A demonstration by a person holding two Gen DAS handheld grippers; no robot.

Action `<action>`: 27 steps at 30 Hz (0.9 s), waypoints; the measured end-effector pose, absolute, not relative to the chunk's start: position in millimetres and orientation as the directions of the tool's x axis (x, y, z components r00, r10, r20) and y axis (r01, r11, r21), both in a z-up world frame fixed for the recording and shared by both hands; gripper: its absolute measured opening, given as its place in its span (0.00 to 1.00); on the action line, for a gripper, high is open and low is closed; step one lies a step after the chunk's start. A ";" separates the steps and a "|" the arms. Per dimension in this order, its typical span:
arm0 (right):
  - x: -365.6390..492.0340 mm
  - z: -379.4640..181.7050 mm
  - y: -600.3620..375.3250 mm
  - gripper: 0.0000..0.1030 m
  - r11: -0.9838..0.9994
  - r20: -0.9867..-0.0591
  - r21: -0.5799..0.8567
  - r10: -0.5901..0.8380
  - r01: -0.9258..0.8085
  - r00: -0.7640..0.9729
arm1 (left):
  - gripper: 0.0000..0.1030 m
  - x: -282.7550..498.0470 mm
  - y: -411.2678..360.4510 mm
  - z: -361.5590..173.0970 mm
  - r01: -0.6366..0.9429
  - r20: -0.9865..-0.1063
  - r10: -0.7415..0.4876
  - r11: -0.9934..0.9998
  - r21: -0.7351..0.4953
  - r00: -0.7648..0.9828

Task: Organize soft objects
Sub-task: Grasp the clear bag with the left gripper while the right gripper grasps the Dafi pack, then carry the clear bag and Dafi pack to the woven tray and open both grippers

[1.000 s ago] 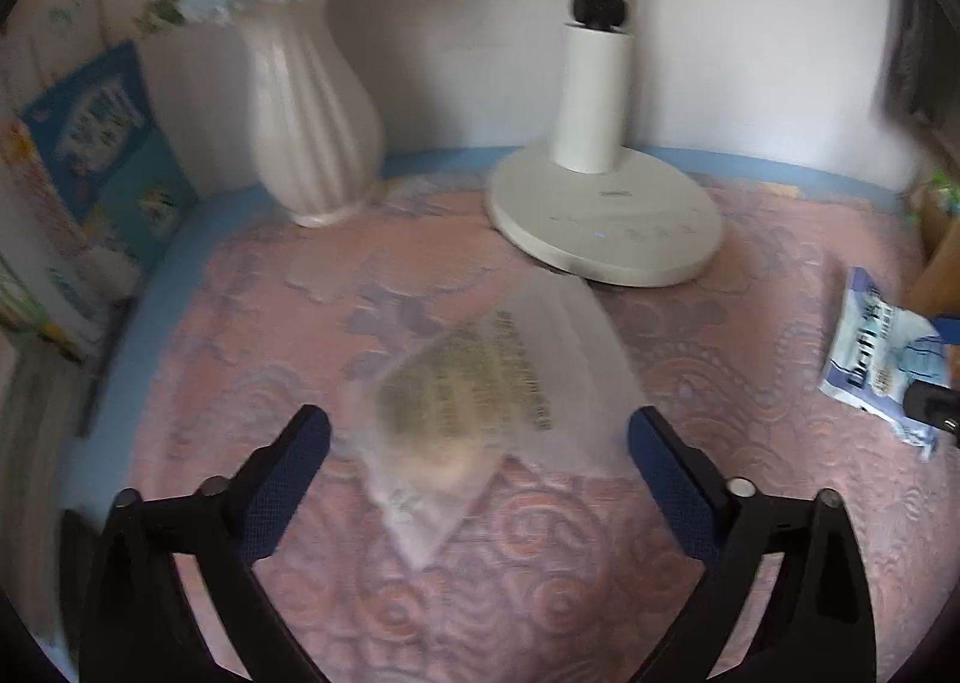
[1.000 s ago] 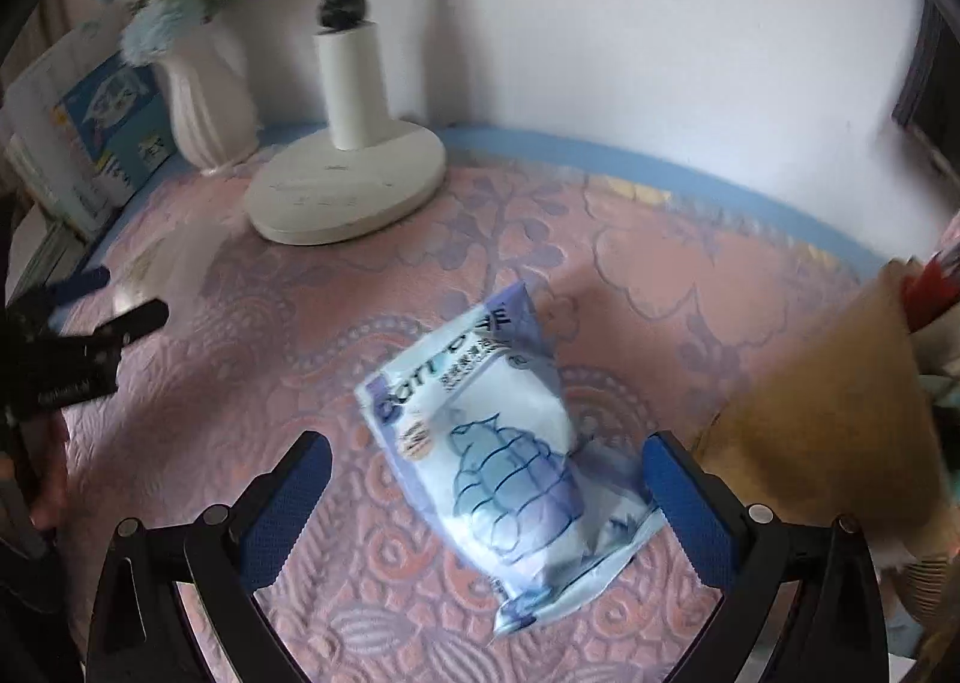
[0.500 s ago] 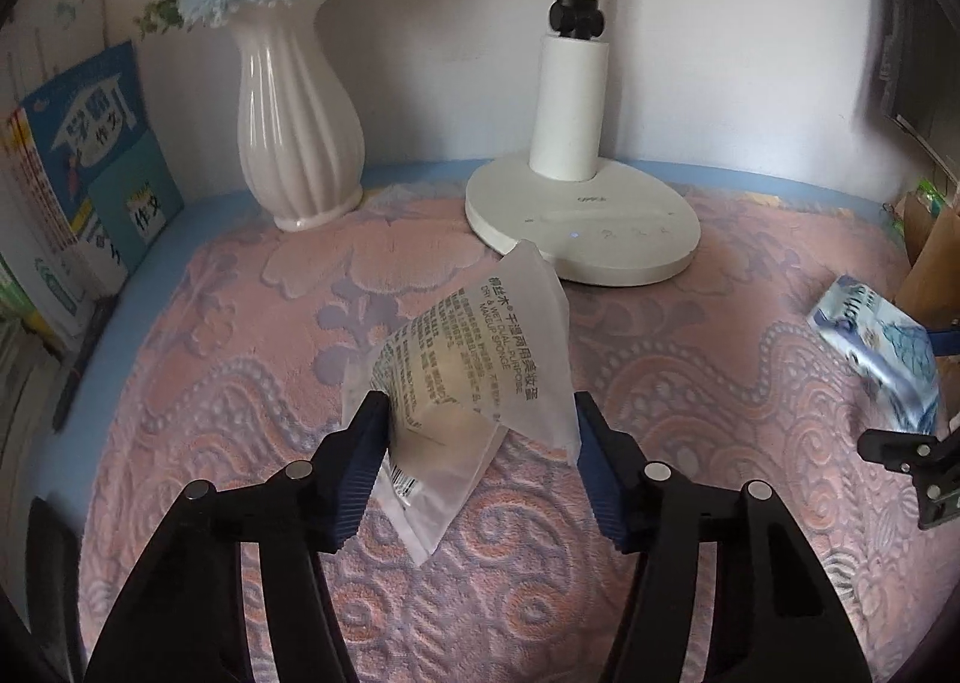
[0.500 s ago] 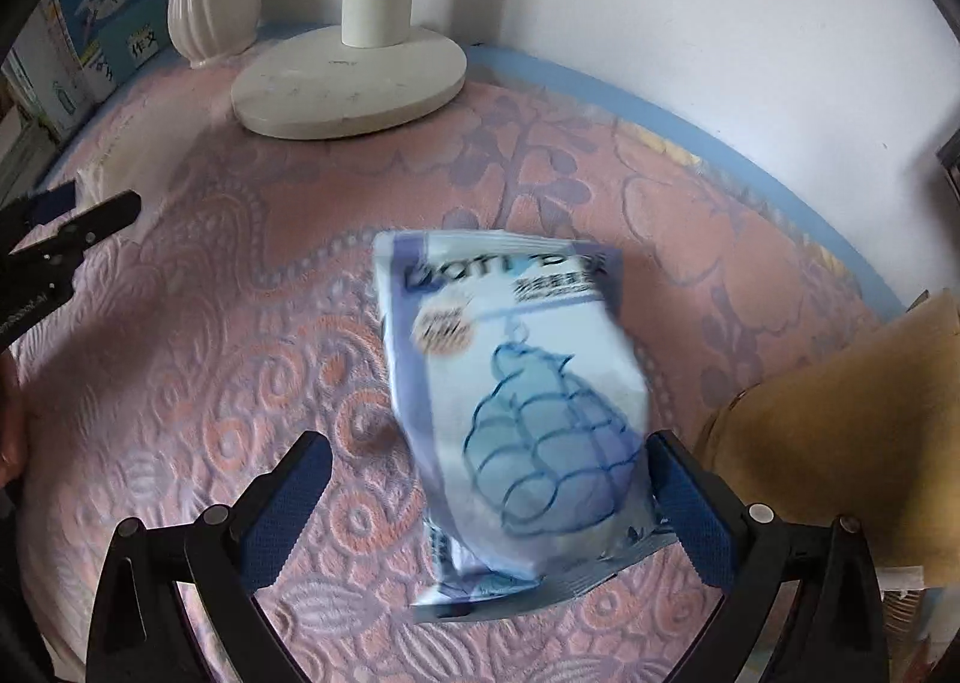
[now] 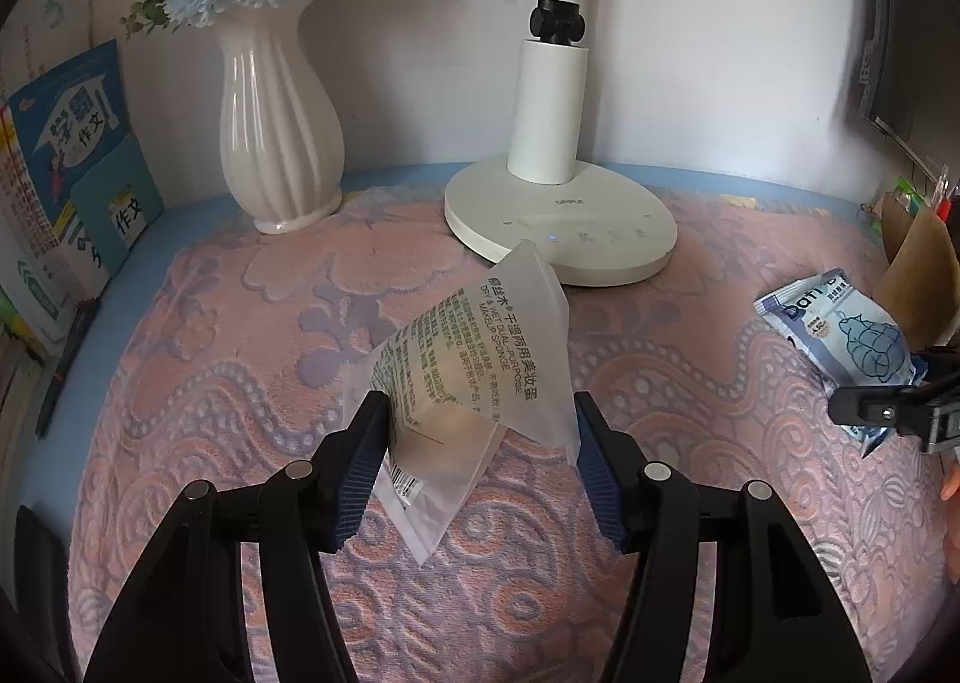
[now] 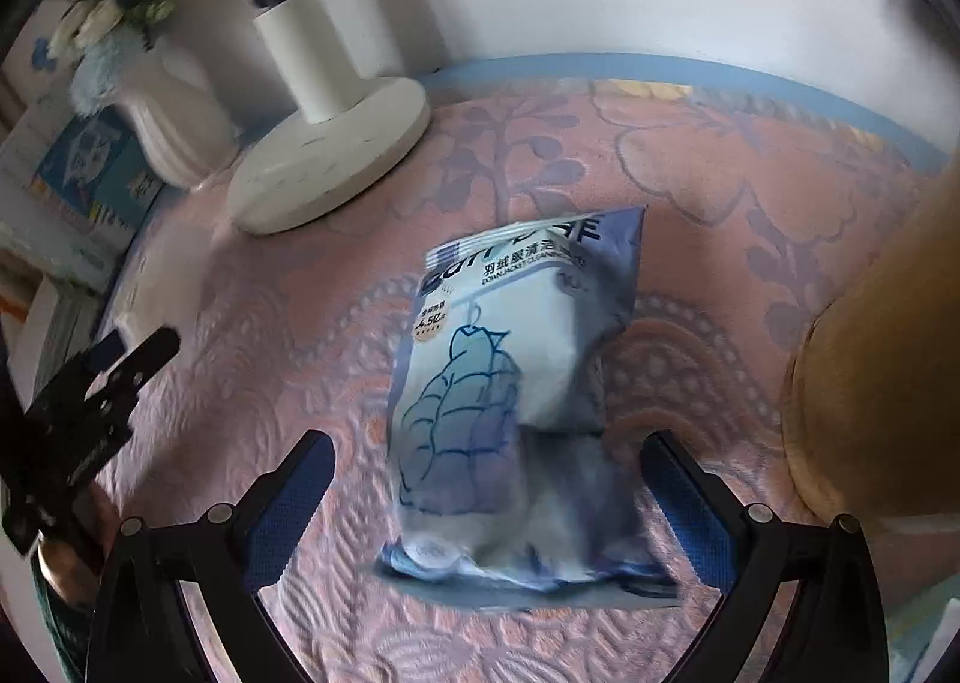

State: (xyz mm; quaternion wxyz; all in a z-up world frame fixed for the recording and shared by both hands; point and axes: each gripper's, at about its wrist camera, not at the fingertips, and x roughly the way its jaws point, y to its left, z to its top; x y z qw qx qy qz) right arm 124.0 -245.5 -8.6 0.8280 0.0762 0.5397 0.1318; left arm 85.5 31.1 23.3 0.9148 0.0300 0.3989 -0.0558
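Left gripper [image 5: 480, 443] is clamped on the frosted sponge pouch [image 5: 474, 359], pads pressed to both sides, so the pouch is tipped up off the pink patterned surface [image 5: 240, 383], presumably for carrying. Right gripper [image 6: 486, 491] is held wide open astride the blue wipes packet [image 6: 516, 359], which lies flat on the surface, untouched; a grasp is judged imminent. Count: two soft packs, two grippers, one vase [image 5: 279, 131], one lamp base [image 5: 561, 221].

Translucent sponge pouch [image 5: 480, 377] tilted up (pinched); blue wipes packet [image 6: 516, 383] lies flat.
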 end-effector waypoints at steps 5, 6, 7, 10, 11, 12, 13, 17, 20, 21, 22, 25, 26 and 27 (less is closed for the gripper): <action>116.0 -4.7 -231.3 0.75 0.979 -0.881 0.156 0.200 -0.134 0.430 | 0.56 86.4 38.0 24.2 0.116 -0.727 -0.099 0.993 -0.027 0.679; 112.8 -4.1 -230.6 0.68 0.981 -0.878 0.144 0.188 -0.133 0.440 | 0.56 86.2 40.0 25.1 0.115 -0.723 -0.108 0.993 -0.039 0.682; 109.1 -2.0 -230.8 0.62 0.980 -0.871 0.141 0.190 -0.140 0.452 | 0.54 85.7 41.9 25.9 0.116 -0.719 -0.117 0.992 -0.050 0.685; 99.3 0.3 -234.3 0.57 0.964 -0.851 0.205 0.262 -0.171 0.455 | 0.49 85.1 42.8 27.1 0.128 -0.712 -0.135 0.990 -0.063 0.689; 94.4 1.3 -234.4 0.57 0.958 -0.846 0.222 0.283 -0.184 0.452 | 0.49 84.1 41.5 27.7 0.134 -0.711 -0.136 0.989 -0.059 0.690; 90.1 1.7 -232.9 0.57 0.954 -0.844 0.228 0.294 -0.195 0.448 | 0.48 83.1 39.6 28.4 0.140 -0.709 -0.134 0.989 -0.051 0.692; 84.2 1.8 -230.4 0.57 0.950 -0.844 0.232 0.303 -0.209 0.443 | 0.47 82.5 37.8 29.0 0.144 -0.707 -0.132 0.989 -0.044 0.695; 65.5 0.7 -222.5 0.57 0.939 -0.839 0.247 0.330 -0.238 0.433 | 0.44 78.7 26.8 31.7 0.164 -0.700 -0.117 0.986 0.000 0.704; 50.3 2.9 -227.4 0.57 0.940 -0.834 0.242 0.327 -0.239 0.444 | 0.42 75.4 16.8 34.6 0.185 -0.706 -0.130 0.983 0.001 0.696; 43.9 1.4 -231.5 0.57 0.941 -0.835 0.246 0.327 -0.233 0.443 | 0.41 73.5 13.7 36.1 0.195 -0.708 -0.150 0.981 -0.018 0.690; 37.8 -2.0 -235.2 0.57 0.943 -0.842 0.250 0.324 -0.220 0.431 | 0.41 69.3 6.7 39.2 0.217 -0.708 -0.184 0.975 -0.044 0.682; 20.1 -2.3 -247.2 0.57 0.943 -0.837 0.269 0.330 -0.196 0.437 | 0.41 52.9 -22.2 50.1 0.287 -0.694 -0.233 0.957 -0.040 0.681; 12.3 1.9 -251.3 0.57 0.945 -0.832 0.263 0.324 -0.194 0.451 | 0.41 48.7 -31.4 53.9 0.309 -0.689 -0.250 0.950 -0.039 0.681; 6.1 6.6 -255.5 0.57 0.948 -0.824 0.251 0.315 -0.196 0.471 | 0.41 46.0 -39.4 57.3 0.330 -0.685 -0.269 0.943 -0.043 0.677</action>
